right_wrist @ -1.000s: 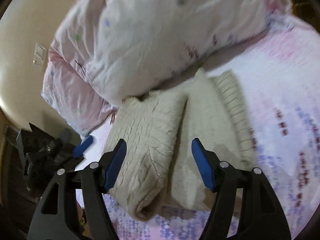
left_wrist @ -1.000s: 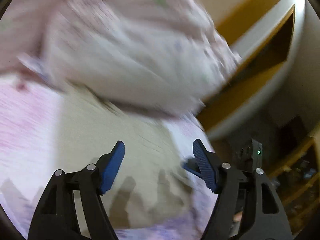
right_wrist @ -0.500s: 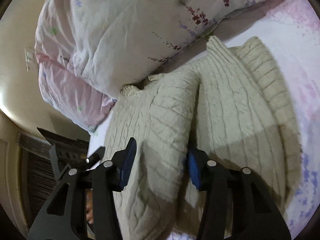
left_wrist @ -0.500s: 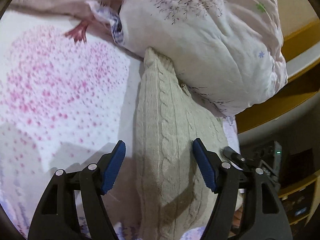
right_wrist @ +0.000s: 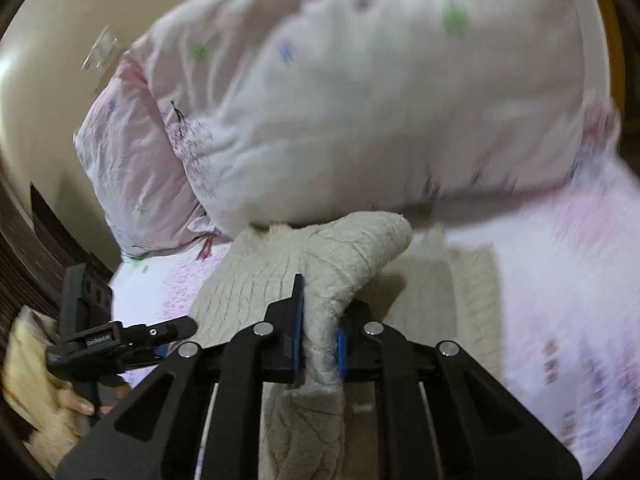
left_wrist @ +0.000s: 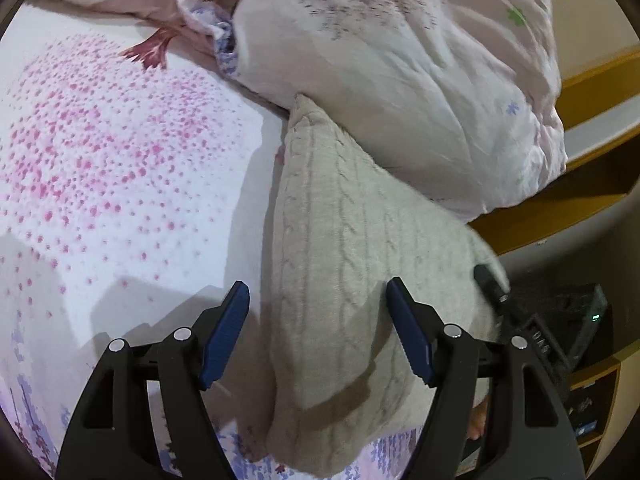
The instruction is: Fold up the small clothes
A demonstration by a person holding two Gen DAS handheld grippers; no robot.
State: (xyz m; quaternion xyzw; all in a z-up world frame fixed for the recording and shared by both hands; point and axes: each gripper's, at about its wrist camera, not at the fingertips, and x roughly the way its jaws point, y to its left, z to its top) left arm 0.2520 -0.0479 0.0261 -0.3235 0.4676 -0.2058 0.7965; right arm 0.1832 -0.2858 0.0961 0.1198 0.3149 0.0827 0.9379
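Bedding is filling most of both views: a white sheet dotted with pink is spreading across the left of the left wrist picture, and a pale pink duvet is bulging across the top and upper right. Below the duvet, a cream cable-knit sweater is lying folded lengthwise down the middle of the frame, its far end touching the duvet's lower edge. The left gripper is hovering at the bottom centre with its blue pads spread wide, one over bare sheet and the other over the knit, neither pressing on anything. At the far right edge, dark wooden shelving is showing, with part of the other black tool in front of it.

In the right wrist picture, which is blurred, the left tool is sticking in at the lower left with fingers wrapped around its handle. In the centre, the right gripper is clamping a raised fold of the sweater, the pads pinching the fabric so that a hump is standing up above them while the rest is lying flat on the sheet towards the right. The duvet is filling the top.
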